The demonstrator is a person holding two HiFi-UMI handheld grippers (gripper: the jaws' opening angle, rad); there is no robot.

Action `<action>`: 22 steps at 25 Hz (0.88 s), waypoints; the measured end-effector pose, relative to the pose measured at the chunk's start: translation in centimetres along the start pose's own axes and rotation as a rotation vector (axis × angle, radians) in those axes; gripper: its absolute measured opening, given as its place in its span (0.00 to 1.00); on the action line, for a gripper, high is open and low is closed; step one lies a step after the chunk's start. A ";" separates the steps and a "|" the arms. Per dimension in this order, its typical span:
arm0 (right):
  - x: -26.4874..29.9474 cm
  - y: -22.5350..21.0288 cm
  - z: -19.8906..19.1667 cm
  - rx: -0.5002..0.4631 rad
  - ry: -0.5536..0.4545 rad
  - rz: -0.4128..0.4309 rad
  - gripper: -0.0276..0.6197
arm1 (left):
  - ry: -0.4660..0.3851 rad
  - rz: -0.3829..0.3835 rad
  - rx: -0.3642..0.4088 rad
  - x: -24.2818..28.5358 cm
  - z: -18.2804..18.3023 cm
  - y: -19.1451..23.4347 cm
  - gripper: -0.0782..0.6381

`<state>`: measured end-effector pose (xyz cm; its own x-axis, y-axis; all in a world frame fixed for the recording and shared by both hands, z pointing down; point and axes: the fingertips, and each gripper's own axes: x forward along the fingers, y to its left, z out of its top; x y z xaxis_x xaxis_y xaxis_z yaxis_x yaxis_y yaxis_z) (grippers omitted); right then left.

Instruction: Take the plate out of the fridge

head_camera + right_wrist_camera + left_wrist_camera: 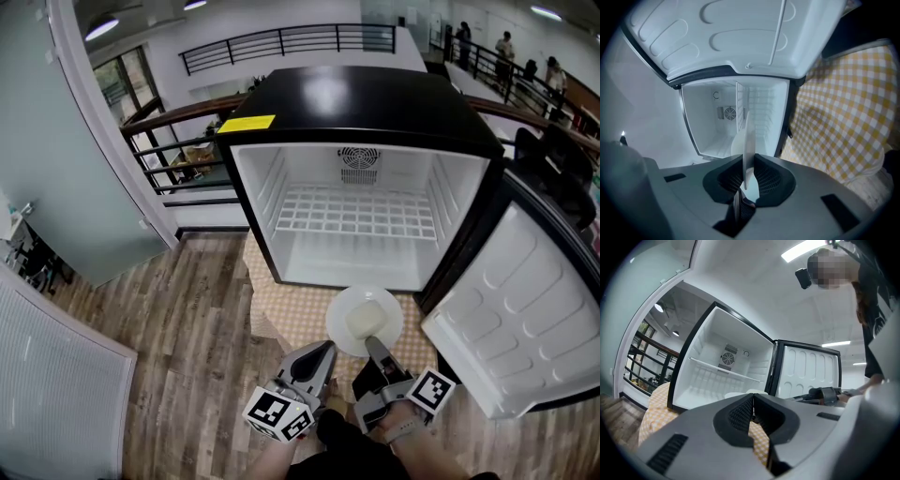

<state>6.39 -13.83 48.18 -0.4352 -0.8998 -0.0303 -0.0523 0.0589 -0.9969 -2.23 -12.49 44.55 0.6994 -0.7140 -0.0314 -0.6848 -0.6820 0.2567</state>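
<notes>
Checkered cloth (286, 323) by open fridge (366, 103), right fingers (771, 180) gripping plate (342, 305) of maybe butter (364, 320), left fingers (736, 416) closed

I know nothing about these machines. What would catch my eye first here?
The small black fridge stands wide open at the centre, with nothing on its shelf and its door swung out to the right. Just in front of it, the right gripper holds a white plate by its rim above a yellow checked cloth. The left gripper sits beside it, shut and empty.
</notes>
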 end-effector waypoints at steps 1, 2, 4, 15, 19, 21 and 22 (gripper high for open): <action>-0.2 -0.1 -0.1 0.002 0.001 0.000 0.14 | 0.001 0.000 0.000 -0.1 -0.1 -0.2 0.12; -0.4 -0.1 -0.2 0.004 0.001 0.000 0.14 | 0.002 0.000 0.000 -0.3 -0.1 -0.3 0.12; -0.9 -0.2 -0.3 0.010 0.003 -0.001 0.14 | 0.004 0.002 -0.001 -0.5 -0.2 -0.7 0.12; -2.6 -0.6 -1.0 0.013 0.006 -0.004 0.14 | 0.005 0.007 0.000 -1.8 -0.5 -2.1 0.12; -3.1 -0.6 -1.3 0.010 0.009 -0.002 0.14 | 0.005 0.002 0.007 -2.2 -0.7 -2.7 0.12; -3.3 -0.5 -1.4 0.012 0.010 -0.001 0.14 | 0.003 0.004 0.007 -2.4 -0.6 -2.8 0.12; -3.4 -0.5 -1.5 0.011 0.011 0.000 0.14 | 0.001 0.004 0.008 -2.5 -0.6 -2.8 0.12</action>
<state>6.52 -10.19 48.85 -0.4446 -0.8952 -0.0291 -0.0425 0.0536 -0.9977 -1.93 -8.71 44.44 0.6970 -0.7165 -0.0290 -0.6891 -0.6805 0.2492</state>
